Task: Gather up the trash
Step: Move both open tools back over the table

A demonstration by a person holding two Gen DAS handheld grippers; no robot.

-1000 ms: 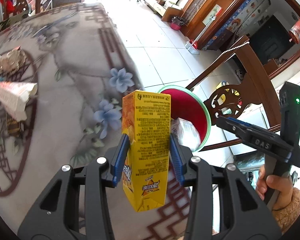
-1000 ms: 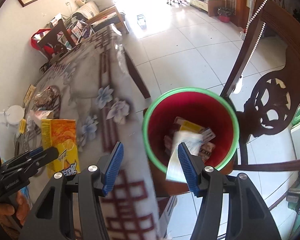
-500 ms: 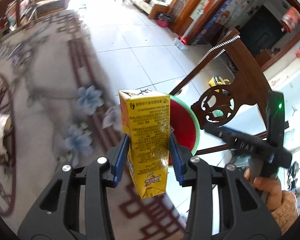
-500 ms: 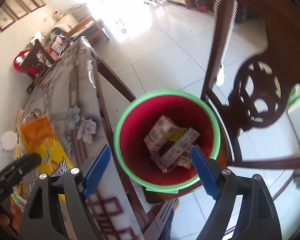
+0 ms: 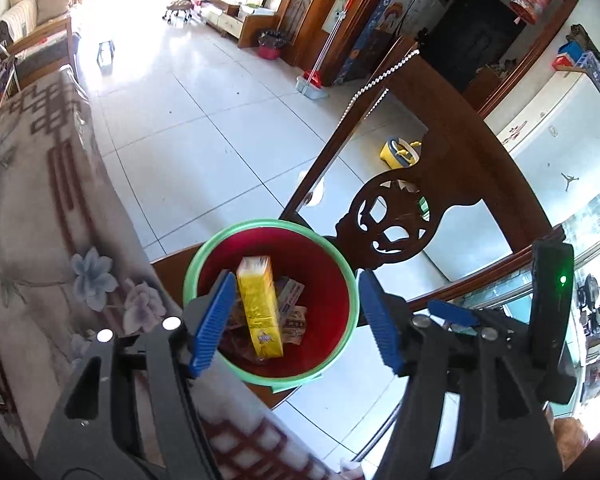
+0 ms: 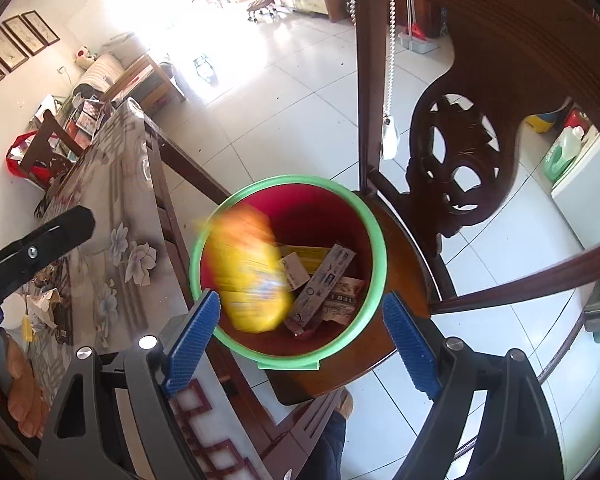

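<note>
Yellow carton (image 5: 259,305), a juice box by the look of it, is seen between the blue pads of the left tongs (image 5: 296,322) but no longer pressed by them: the jaws are opening and the box is blurred in the right wrist view, so it is judged to be dropping into the red bin with the green rim (image 5: 342,264). The bin stands on the seat of a carved wooden chair (image 5: 396,220) just beside the bench (image 5: 40,216), and wrappers and flattened packets (image 6: 324,280) already lie in it.

For the release to be done well, the left tongs should be kept over the middle of the bin's mouth until the carton is clear of the pads, and should not be swung away early, lest the box be clipped against the rim.

The left tongs are pitched steeply downward above the bin. The right tongs (image 6: 300,336) are likewise angled down over it, their jaws opening wide with nothing between them.
</note>
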